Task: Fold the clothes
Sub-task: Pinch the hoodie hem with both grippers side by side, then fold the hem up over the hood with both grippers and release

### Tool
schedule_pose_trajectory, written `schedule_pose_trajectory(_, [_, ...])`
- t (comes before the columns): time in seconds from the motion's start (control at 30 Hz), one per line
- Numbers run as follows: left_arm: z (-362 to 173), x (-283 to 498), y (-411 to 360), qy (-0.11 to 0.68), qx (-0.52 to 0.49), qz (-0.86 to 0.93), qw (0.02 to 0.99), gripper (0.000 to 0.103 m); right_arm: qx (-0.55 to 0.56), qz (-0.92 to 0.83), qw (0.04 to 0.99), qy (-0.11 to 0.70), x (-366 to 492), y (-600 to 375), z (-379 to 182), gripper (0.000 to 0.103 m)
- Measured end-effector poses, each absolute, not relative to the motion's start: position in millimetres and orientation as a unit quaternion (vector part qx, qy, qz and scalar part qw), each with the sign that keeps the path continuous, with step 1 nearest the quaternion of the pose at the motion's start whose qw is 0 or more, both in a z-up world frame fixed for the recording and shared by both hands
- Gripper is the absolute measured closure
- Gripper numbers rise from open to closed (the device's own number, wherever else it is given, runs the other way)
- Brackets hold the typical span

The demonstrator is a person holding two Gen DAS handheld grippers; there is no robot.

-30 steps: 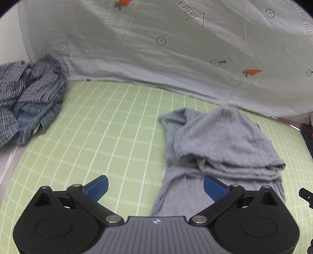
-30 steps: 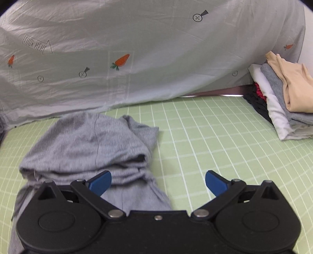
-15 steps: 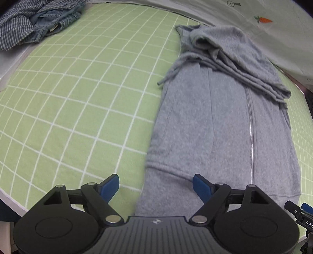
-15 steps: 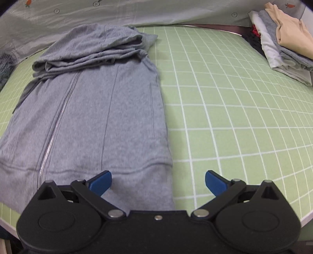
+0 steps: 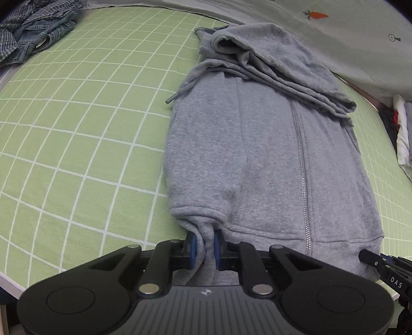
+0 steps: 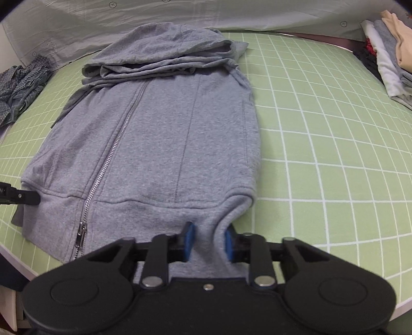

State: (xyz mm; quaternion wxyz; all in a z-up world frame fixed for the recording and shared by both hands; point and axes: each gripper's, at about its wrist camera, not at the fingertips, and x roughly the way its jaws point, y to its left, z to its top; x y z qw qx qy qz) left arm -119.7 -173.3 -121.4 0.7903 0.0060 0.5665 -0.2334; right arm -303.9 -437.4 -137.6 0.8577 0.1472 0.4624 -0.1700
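A grey zip-up hoodie (image 5: 270, 144) lies front up on the green gridded mat (image 5: 77, 128), with its sleeves and hood folded across the top. My left gripper (image 5: 204, 247) is shut on the hem's left bottom corner, pinching a bunch of fabric. In the right wrist view the hoodie (image 6: 164, 139) fills the middle, and my right gripper (image 6: 209, 243) is shut on the hem's right bottom corner. The right gripper's edge shows in the left wrist view (image 5: 386, 268).
A heap of denim and checked clothes (image 5: 33, 33) lies at the far left. A stack of folded clothes (image 6: 388, 54) stands at the far right. A pale printed sheet (image 6: 103, 23) hangs behind the mat. The table's near edge (image 6: 401, 304) runs just under both grippers.
Both grippers were open; they have pulled back to the hoodie's bottom hem and closed on its two corners. The fabric bunches between the pads.
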Motion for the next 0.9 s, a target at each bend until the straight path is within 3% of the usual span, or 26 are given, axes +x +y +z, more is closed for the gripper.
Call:
schedule_pose_trajectory(0.53, [2.7,-11.4,-229.6,0.396,-0.041,-0.306,0.865,0.089,0.136,-0.157,0.938,0.279,-209.6,-498.6,-21.4,0.094])
schedule_pose_trajectory(0.9, [-34.4,94.2,-259.0,0.430,-0.066,-0.305,0.847,0.089,0.178,-0.204,0.926,0.264,-133.9,-549.6,-42.7,0.094])
